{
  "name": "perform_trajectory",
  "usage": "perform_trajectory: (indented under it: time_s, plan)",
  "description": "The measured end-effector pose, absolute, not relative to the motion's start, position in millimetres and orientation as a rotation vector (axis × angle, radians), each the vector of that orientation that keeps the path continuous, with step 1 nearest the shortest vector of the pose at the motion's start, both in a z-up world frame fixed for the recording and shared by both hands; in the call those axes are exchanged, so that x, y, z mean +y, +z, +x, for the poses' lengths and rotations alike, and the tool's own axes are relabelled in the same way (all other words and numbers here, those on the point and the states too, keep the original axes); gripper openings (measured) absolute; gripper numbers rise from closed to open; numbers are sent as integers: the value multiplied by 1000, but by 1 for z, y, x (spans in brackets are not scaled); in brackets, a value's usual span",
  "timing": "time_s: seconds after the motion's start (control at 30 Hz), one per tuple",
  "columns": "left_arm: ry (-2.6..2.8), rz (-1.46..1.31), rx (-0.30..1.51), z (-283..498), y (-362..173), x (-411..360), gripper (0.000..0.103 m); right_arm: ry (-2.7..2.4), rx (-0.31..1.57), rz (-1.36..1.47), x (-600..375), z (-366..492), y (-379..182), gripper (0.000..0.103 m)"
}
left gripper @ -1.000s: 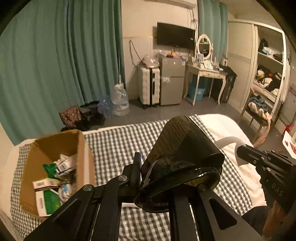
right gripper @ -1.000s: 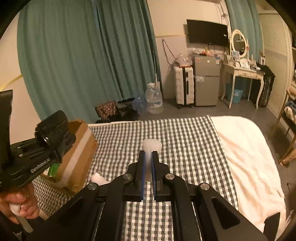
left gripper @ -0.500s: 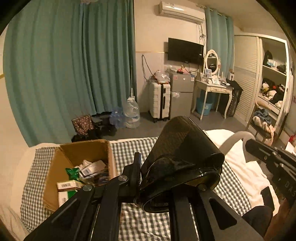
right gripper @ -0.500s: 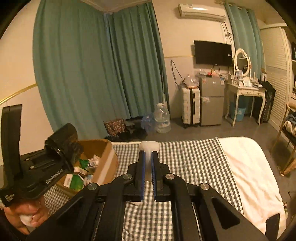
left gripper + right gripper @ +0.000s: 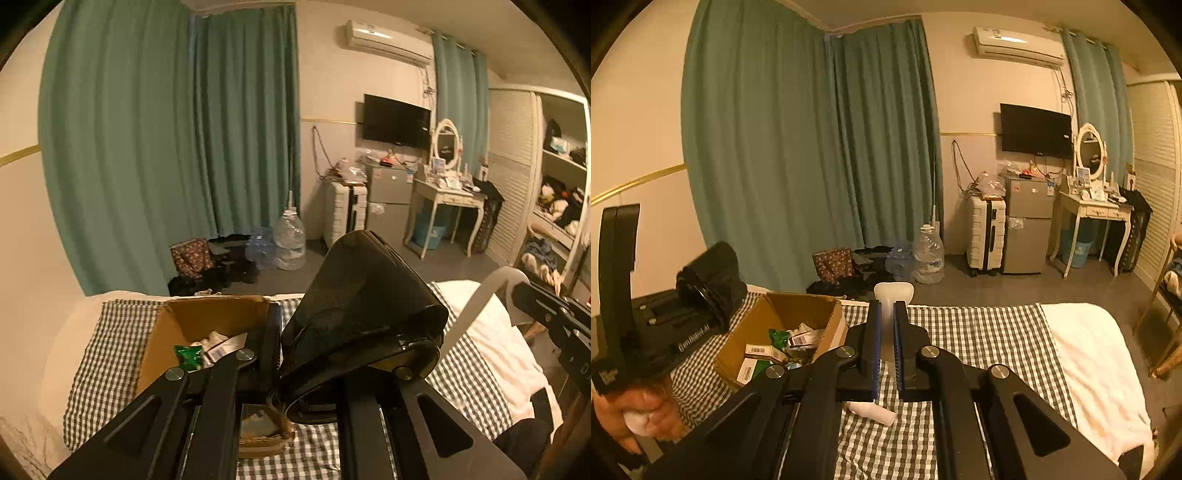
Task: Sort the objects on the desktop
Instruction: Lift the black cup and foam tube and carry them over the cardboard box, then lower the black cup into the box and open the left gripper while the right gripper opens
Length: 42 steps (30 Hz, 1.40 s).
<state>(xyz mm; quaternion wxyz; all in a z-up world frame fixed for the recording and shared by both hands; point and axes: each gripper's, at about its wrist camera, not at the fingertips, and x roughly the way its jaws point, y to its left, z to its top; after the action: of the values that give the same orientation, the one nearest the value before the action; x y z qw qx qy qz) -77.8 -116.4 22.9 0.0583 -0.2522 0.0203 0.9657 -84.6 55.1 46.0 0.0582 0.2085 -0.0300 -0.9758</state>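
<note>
My left gripper (image 5: 332, 354) is clamped on a dark, glossy object with a wide curved shell (image 5: 362, 295) – I cannot say for sure what it is, maybe a kind of visor or case. Its jaws are pressed nearly together, and the shell rises over them and hides the tips. My right gripper (image 5: 884, 343) pinches a white handle-like piece (image 5: 893, 295) between the 2 blue-edged pads, and its rounded top stands up above them. In the left view this white piece curves up from my right gripper at the right edge.

Compared with 1 second ago, both hands are higher and turned to the left: the cardboard box (image 5: 207, 325), which was at the far left of my left view, now sits just behind the left jaws, and more of the room's wall and ceiling shows. I judge that both objects are lifted off the checked cloth (image 5: 979, 343) and are being carried toward the box, which already holds small packages and a green packet (image 5: 188, 355).

A small white tube (image 5: 875, 413) is lying on the cloth below my right jaws, not yet sorted. The left hand (image 5: 635, 417) shows at the bottom left of the right view, around its grip.
</note>
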Motion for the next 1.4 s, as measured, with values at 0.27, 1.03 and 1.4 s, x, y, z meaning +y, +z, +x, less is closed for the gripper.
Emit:
perform_trajectory:
  time_s: [0.27, 1.03, 1.4]
  plan:
    - [2963, -768, 23, -89, 19, -154, 8, -2923, -62, 647, 26, -96, 42, 6]
    - [2950, -1045, -57, -167, -64, -240, 8, -2686, 75, 762, -110, -189, -16, 6]
    - [2870, -1271, -89, -206, -128, -254, 8, -2584, 55, 927, -131, -248, -79, 6]
